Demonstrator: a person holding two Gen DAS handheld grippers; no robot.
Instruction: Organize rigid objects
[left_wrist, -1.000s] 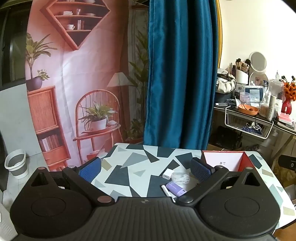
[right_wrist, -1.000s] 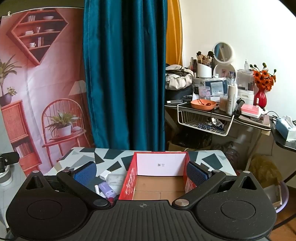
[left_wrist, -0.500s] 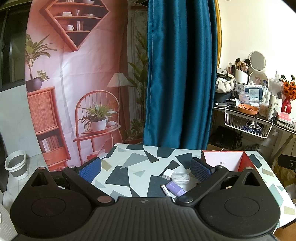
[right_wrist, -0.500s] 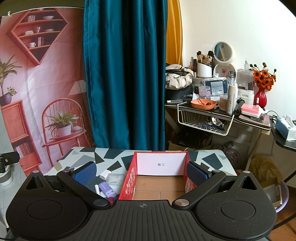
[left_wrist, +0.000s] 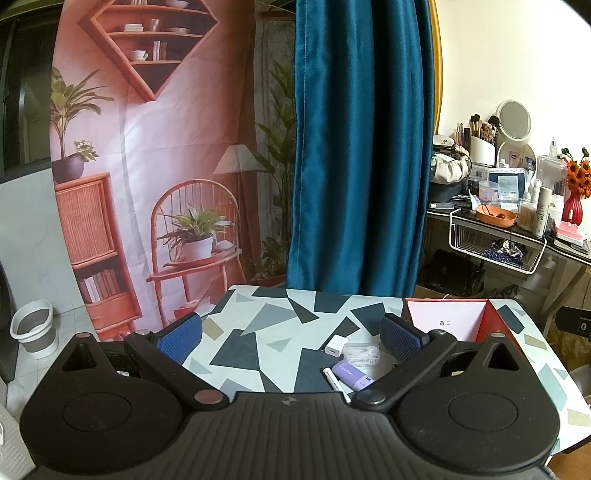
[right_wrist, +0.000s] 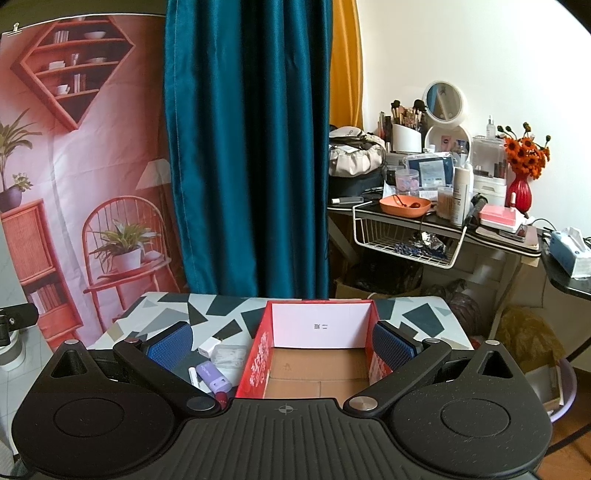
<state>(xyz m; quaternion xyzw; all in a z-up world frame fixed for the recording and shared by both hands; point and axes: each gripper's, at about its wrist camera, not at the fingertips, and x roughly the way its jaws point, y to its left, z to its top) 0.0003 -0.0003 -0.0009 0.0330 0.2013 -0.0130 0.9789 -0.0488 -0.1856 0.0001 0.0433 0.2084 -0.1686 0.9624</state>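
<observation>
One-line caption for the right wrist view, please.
Open right tool hovers over an empty red cardboard box on the patterned table, small items lying left of it.

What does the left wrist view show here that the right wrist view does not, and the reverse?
Only the left wrist view shows the white bin on the floor.

Only the right wrist view shows the red box's cardboard floor, with nothing visible in it, and the blue tissue box.

Both show the patterned table, white charger, clear plastic case, purple item, white pen, red box, and an open gripper: left gripper, right gripper.
</observation>
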